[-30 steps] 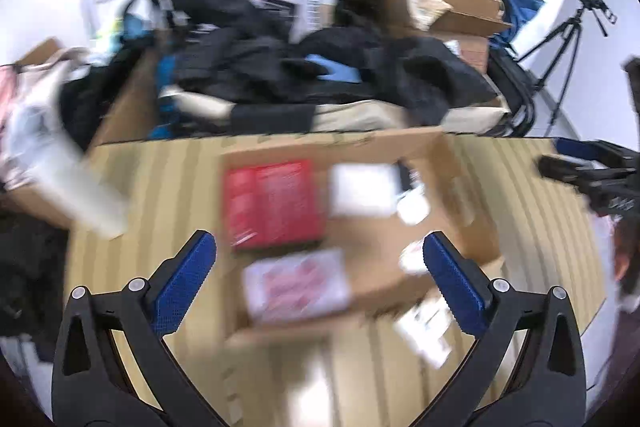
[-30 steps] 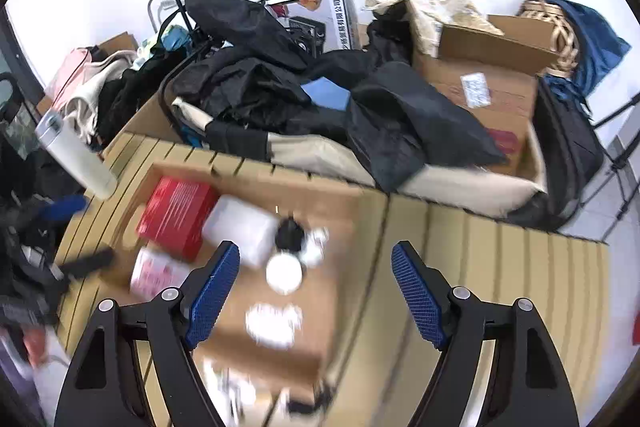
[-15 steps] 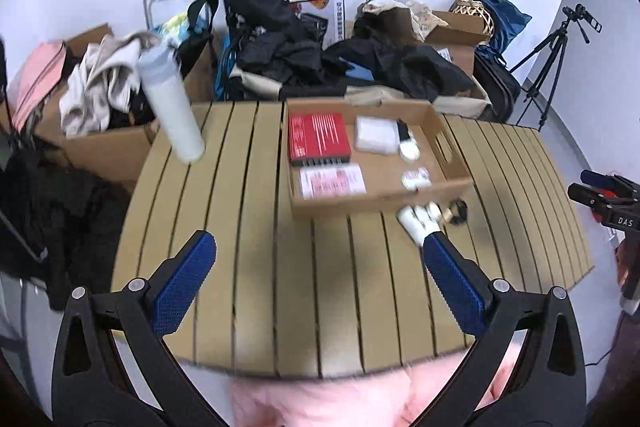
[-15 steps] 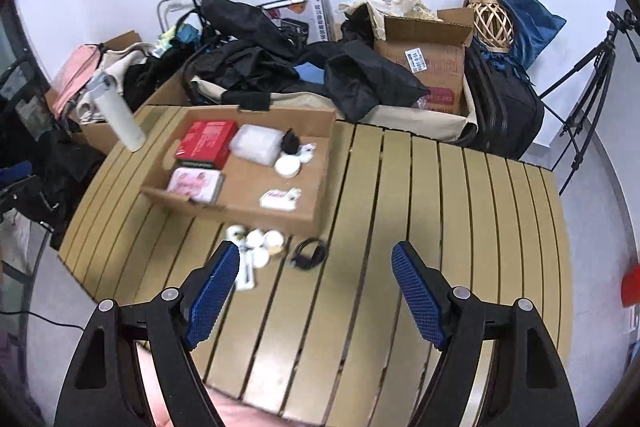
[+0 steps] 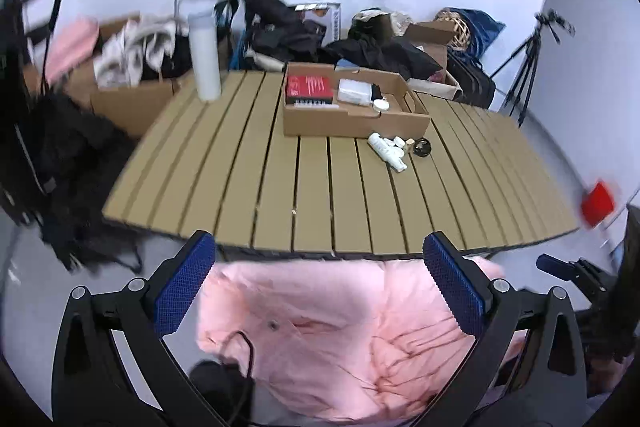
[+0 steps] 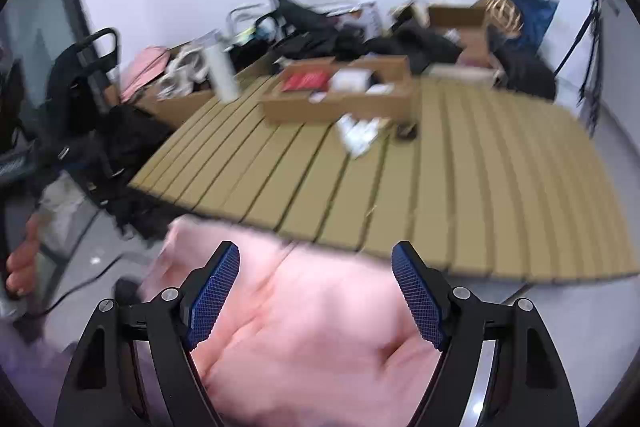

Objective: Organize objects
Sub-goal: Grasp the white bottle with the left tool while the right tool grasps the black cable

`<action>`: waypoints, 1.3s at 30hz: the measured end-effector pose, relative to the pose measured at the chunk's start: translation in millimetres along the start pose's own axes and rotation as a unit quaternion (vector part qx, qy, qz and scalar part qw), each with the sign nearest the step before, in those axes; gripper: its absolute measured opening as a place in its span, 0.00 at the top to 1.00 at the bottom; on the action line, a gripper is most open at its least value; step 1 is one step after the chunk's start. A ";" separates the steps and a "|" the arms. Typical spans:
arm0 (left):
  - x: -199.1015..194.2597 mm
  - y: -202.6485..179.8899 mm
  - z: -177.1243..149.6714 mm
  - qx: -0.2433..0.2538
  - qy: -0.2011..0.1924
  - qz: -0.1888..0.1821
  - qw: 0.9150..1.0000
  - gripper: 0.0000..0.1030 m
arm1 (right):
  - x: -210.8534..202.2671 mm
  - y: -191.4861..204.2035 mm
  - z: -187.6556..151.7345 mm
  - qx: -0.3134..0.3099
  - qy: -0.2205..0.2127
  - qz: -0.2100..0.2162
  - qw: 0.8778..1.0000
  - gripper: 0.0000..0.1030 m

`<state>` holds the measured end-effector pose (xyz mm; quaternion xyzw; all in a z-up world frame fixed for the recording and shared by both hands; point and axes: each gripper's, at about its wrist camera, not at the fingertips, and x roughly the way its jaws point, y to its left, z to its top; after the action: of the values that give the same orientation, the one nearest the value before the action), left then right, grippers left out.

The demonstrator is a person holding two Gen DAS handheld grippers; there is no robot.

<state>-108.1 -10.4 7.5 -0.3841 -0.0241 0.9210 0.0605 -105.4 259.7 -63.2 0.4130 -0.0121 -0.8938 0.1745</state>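
Left tool [image 5: 318, 291]: being held with jaws spread wide, nothing between the pads, only pink cloth [image 5: 344, 339] being seen beneath it.
Right tool [image 6: 316, 297]: being held released as well, jaws wide, nothing being gripped.
Bench [image 5: 248, 163]: slatted, its near edge lying just beyond both tools.
Box [image 5: 352, 115]: being seen toward the far side of the bench, a red packet [image 5: 310, 87] and a white packet [image 5: 354, 91] lying inside.
Loose items: small white bottles [image 5: 387, 147] and a dark round thing [image 5: 422, 148] being left on the slats just in front of the box's near wall, right of its middle.
Key relation: the bottles lying far ahead and slightly right of both tools; the longest one's axis running diagonally, far-left to near-right.
Nearer hand: judged to be the right, though only slightly.
Tall white flask [image 5: 205, 61]: standing upright at the far left corner.
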 end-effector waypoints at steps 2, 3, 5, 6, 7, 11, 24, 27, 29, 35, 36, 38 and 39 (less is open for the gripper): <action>1.0 -7.8 3.1 0.006 -0.013 0.008 1.000 0.00 | 2.6 3.2 -2.7 -0.011 -0.001 -0.013 1.000 0.20; 2.0 -9.1 4.3 0.001 -0.015 0.012 1.000 0.00 | 3.0 0.5 -1.6 -0.005 -0.006 -0.016 1.000 0.20; 6.9 -11.6 4.7 -0.002 -0.013 0.005 1.000 0.00 | 4.9 -3.3 -0.5 0.001 -0.008 -0.013 1.000 0.20; 9.0 -12.1 2.6 0.002 -0.008 0.003 1.000 0.00 | 7.1 -5.7 0.1 0.003 -0.007 -0.011 1.000 0.20; 14.3 -14.0 2.0 0.008 -0.001 0.002 1.000 0.00 | 8.9 -7.5 -0.8 0.003 -0.005 -0.010 1.000 0.20; 47.2 -21.0 -0.6 0.011 0.023 -0.007 1.000 0.00 | 21.8 -17.4 -6.7 0.008 0.003 -0.006 1.000 0.21; 270.5 -83.7 80.6 -0.005 0.097 -0.063 0.993 0.05 | 118.6 -128.9 65.2 0.064 0.006 -0.039 0.997 0.38; 319.0 -93.3 94.6 -0.024 0.105 -0.056 0.993 0.15 | 153.2 -157.6 96.6 0.068 0.005 -0.025 0.997 0.38; 348.7 -95.7 99.6 -0.040 0.124 -0.052 0.990 0.24 | 179.1 -171.6 116.1 0.060 0.011 -0.037 0.997 0.38; 388.9 -92.8 97.2 -0.082 0.147 -0.042 0.985 0.50 | 250.6 -190.4 161.2 0.033 0.019 -0.045 0.998 0.44; 393.1 -91.3 94.8 -0.086 0.153 -0.043 0.984 0.53 | 258.8 -191.0 164.4 0.030 0.021 -0.047 0.998 0.45; 390.2 -91.1 93.2 -0.083 0.138 -0.036 0.986 0.67 | 279.3 -192.9 169.4 0.021 0.029 -0.057 0.998 0.49; 390.2 -89.9 92.6 -0.087 0.140 -0.039 0.986 0.69 | 286.2 -193.9 169.2 0.020 0.034 -0.064 0.997 0.54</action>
<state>-437.7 129.6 -194.1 -0.5119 -0.1101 0.8494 0.0657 -460.7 328.9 -194.0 0.4462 0.0030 -0.8883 0.1090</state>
